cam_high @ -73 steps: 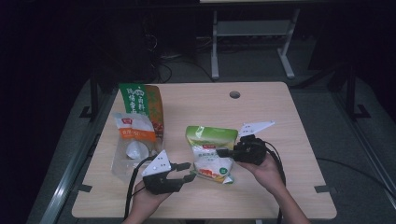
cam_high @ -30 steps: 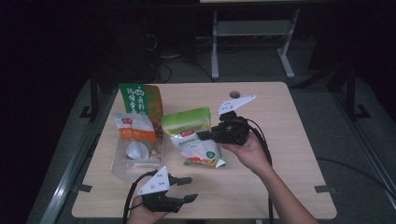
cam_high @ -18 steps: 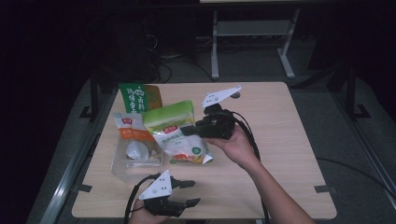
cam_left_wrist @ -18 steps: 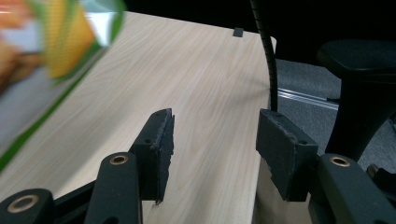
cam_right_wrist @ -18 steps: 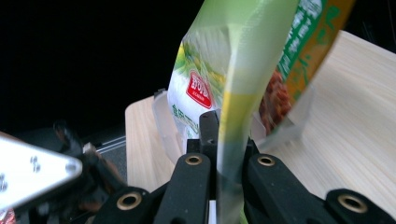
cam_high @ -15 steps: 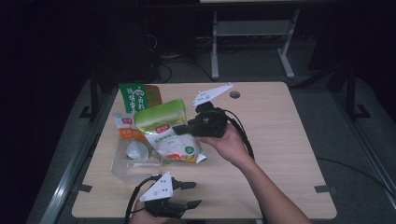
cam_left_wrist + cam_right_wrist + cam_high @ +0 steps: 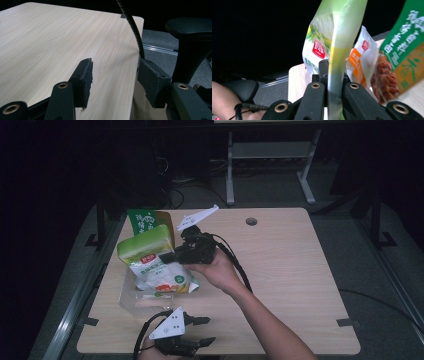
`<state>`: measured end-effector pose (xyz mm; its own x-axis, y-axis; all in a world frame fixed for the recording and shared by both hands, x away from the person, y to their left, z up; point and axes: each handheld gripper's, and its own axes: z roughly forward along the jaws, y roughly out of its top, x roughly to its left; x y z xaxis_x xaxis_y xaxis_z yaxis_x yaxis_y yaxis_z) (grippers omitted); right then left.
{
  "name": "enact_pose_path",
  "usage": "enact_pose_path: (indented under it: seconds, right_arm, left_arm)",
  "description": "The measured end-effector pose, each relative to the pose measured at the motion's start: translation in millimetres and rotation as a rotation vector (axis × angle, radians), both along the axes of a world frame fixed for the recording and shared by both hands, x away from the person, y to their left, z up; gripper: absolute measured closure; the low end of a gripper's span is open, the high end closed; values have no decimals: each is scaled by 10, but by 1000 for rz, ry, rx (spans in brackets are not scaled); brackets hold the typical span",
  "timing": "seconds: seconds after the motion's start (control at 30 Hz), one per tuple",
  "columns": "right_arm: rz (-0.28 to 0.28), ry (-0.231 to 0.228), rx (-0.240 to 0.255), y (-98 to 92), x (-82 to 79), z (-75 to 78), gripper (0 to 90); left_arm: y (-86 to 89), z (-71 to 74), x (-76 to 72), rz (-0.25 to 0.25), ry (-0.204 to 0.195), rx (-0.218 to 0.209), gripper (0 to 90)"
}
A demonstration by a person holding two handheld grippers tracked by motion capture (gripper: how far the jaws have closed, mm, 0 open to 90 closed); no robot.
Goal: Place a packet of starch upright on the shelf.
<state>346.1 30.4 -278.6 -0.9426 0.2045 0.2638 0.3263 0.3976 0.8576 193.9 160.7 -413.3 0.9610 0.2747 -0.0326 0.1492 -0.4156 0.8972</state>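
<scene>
Right gripper (image 7: 170, 256) is clamped on the side seam of a green-and-white snack bag (image 7: 152, 262); in the right gripper view the jaws pinch the bag's edge (image 7: 337, 62) flat between them. The bag hangs in the air over the left part of the table, above a clear plastic bin (image 7: 131, 296).

Left gripper (image 7: 202, 330) sits at the near table edge, jaws apart, nothing between the pads (image 7: 85, 77); bare wood under them.

Around it: a green-and-orange pouch (image 7: 146, 219) stands upright just behind the held bag, partly covered by it. The right gripper view shows the same pouch (image 7: 404, 47) with reddish dried pieces in its window, and a white-and-orange packet (image 7: 362, 62) between it and the held bag. The right gripper's cable (image 7: 235, 262) runs back along the forearm.

Surface: light wood-grain table (image 7: 290, 270), cable hole (image 7: 251, 221) near the far edge. The room is dark; a metal-framed stand (image 7: 270, 165) and loose cables on the floor behind, and a black chair armrest (image 7: 190, 30) off the table corner.
</scene>
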Motion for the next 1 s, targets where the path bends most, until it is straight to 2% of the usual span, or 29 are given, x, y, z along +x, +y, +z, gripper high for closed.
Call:
enact_pose_path:
  seconds: [0.07, 0.5, 0.6, 0.7, 0.73, 0.77, 0.87, 1.0]
  right_arm:
    - [14, 12, -1, 119, 9, -13, 890]
    - [62, 44, -11, 551, 116, -192, 890]
    - [87, 77, -17, 694, 157, -295, 890]
    - [108, 89, -12, 759, 179, -353, 890]
    - [121, 114, 2, 812, 209, -416, 890]
    - [121, 114, 2, 812, 209, -416, 890]
    - [131, 154, 7, 894, 229, -531, 889]
    - [136, 167, -7, 956, 224, -647, 889]
  left_arm:
    - [4, 0, 0, -1, -5, 3, 452]
    - [35, -11, -3, 0, -10, 5, 434]
    - [40, -23, -7, 4, 3, 6, 433]
    - [37, -23, -13, -2, -8, 13, 433]
    - [36, -22, -16, -2, -9, 11, 433]
    - [36, -22, -16, -2, -9, 11, 433]
    - [41, -22, -10, -8, -17, 19, 432]
    - [35, -34, -14, -6, -5, 19, 433]
